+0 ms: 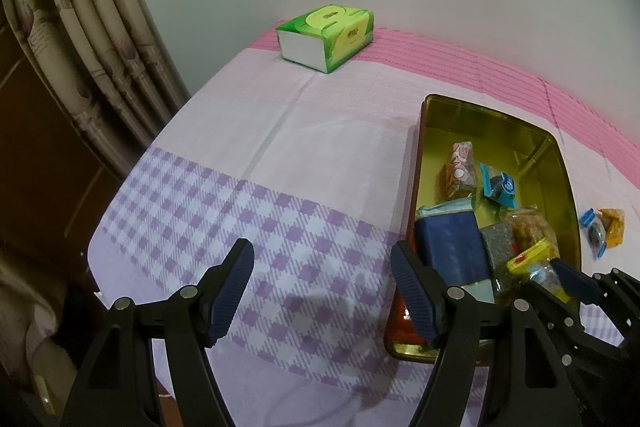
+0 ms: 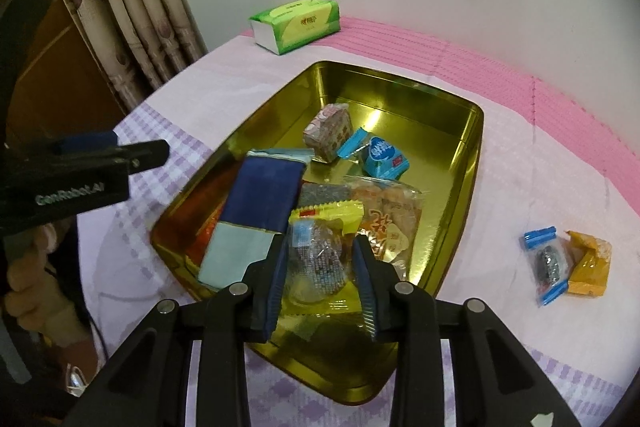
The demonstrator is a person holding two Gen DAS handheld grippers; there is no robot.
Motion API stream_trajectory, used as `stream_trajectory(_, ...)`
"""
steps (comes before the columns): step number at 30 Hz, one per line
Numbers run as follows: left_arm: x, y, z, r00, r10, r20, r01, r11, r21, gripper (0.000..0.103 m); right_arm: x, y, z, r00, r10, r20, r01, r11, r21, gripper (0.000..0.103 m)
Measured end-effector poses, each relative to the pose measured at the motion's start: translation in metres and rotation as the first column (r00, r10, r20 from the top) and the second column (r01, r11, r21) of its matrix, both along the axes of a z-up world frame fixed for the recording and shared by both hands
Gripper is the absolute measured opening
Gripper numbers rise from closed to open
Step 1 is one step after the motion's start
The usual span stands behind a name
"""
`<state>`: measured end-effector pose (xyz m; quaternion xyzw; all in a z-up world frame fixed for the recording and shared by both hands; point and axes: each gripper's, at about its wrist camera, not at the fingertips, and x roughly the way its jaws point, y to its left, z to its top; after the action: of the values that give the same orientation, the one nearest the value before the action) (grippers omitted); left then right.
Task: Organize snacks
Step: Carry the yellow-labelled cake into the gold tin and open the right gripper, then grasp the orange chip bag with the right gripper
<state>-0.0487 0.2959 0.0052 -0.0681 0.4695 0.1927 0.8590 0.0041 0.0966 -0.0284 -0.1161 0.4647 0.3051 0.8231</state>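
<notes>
A gold tin on the checked tablecloth holds several snacks: a dark-blue packet, a pink patterned one, a light-blue one and an orange cracker pack. My right gripper is shut on a clear packet with a yellow top, low over the tin's near end. To the tin's left my left gripper stands open above bare cloth, nothing between its fingers. Two snacks lie on the cloth right of the tin: a blue-ended packet and an orange packet.
A green tissue pack sits at the far edge by the wall. A curtain hangs past the table's left edge. A person's hand holds the left gripper's handle at the left.
</notes>
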Motion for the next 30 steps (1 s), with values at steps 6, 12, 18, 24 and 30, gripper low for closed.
stream_trajectory(6, 0.0, 0.0, 0.0, 1.0, -0.004, -0.001, 0.004, 1.0, 0.004, 0.071, -0.002, -0.002, 0.006, 1.0, -0.002, 0.001, 0.002, 1.0, 0.018, 0.033)
stream_trajectory(12, 0.0, 0.001, -0.002, 1.0, -0.002, -0.005, 0.002, 1.0, 0.005, 0.071, 0.005, -0.02, 0.019, 0.998, -0.052, 0.03, 0.051, 0.998, 0.039, 0.035)
stream_trajectory(18, 0.0, 0.001, -0.002, 1.0, -0.002, -0.005, 0.002, 1.0, 0.009, 0.071, 0.032, -0.072, 0.034, 0.98, -0.185, 0.075, 0.183, 0.983, 0.034, 0.038)
stream_trajectory(24, 0.0, -0.001, -0.004, 1.0, -0.011, -0.01, 0.011, 1.0, 0.011, 0.072, 0.065, -0.138, 0.034, 0.944, -0.313, 0.105, 0.317, 0.948, -0.017, 0.042)
stream_trajectory(30, 0.003, -0.008, -0.005, 1.0, -0.026, -0.012, 0.027, 0.999, 0.02, 0.072, 0.09, -0.184, 0.018, 0.924, -0.372, 0.089, 0.377, 0.925, -0.044, 0.056)
